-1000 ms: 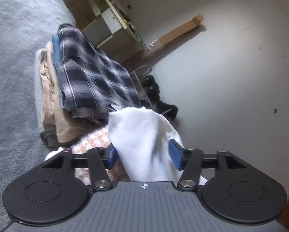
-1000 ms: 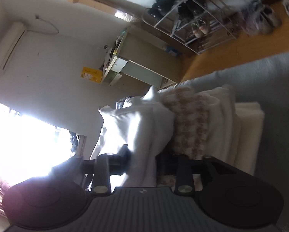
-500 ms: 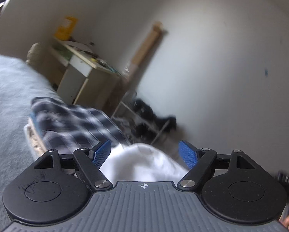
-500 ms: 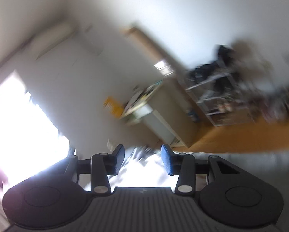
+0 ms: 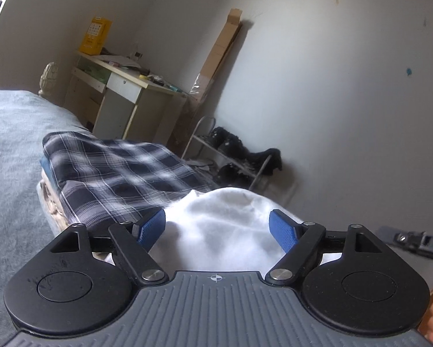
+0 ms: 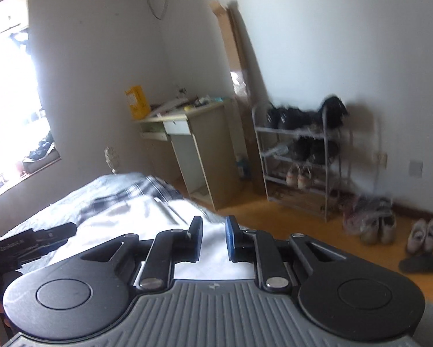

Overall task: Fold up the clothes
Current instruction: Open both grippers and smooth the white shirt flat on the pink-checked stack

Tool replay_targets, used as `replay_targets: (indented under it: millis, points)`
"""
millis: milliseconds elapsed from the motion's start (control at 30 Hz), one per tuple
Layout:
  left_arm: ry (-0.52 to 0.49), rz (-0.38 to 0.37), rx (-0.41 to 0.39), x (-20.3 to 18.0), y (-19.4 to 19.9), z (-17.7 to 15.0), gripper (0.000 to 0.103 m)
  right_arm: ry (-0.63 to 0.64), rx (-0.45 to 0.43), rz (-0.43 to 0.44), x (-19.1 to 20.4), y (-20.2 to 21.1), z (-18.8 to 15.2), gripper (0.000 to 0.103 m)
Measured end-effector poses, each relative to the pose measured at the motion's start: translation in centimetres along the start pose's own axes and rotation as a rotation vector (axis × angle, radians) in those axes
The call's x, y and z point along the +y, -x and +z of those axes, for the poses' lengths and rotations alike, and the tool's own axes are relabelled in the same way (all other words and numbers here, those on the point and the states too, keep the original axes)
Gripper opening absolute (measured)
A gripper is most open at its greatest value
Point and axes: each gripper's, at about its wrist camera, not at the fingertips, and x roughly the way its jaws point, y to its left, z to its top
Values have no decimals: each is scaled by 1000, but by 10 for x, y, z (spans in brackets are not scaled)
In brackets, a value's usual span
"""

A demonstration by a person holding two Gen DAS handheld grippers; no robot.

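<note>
Left claw (image 5: 217, 230) was seen spread wide, blue pads clear of cloth; nothing gripped. White garment (image 5: 222, 231) was seen bunched below and ahead of it, in the gap between the pads but not pressed by either. Plaid shirt (image 5: 121, 170) was stacked on folded clothes to the claw's left, on the grey bed (image 5: 11, 133).

Right claw (image 6: 213, 238) was seen narrowed, jaws having just been closing, a slim gap left between the pads. White garment (image 6: 213, 260) was seen under and behind the pads; whether any cloth was pinched could not be told. Left claw's body (image 6: 28, 243) was seen at the left edge, near the same garment.
</note>
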Motion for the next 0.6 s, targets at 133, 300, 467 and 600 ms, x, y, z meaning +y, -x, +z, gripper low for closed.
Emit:
replay_targets:
  millis: [133,300,467,600]
  points:
    - [16,59,43,12,-9,-1,79,37,113,-10,11,-30,-1,20]
    - [58,67,-1,32,19,3,79,-71,134,-26,3,-41,-17,20]
    - [7,-7,-46,24,59,1,80,-88,15,73,12,16,-17,21]
    - [-122,-116,-6,-2,70,-18,80,4,-54,171,34,60,-33,24]
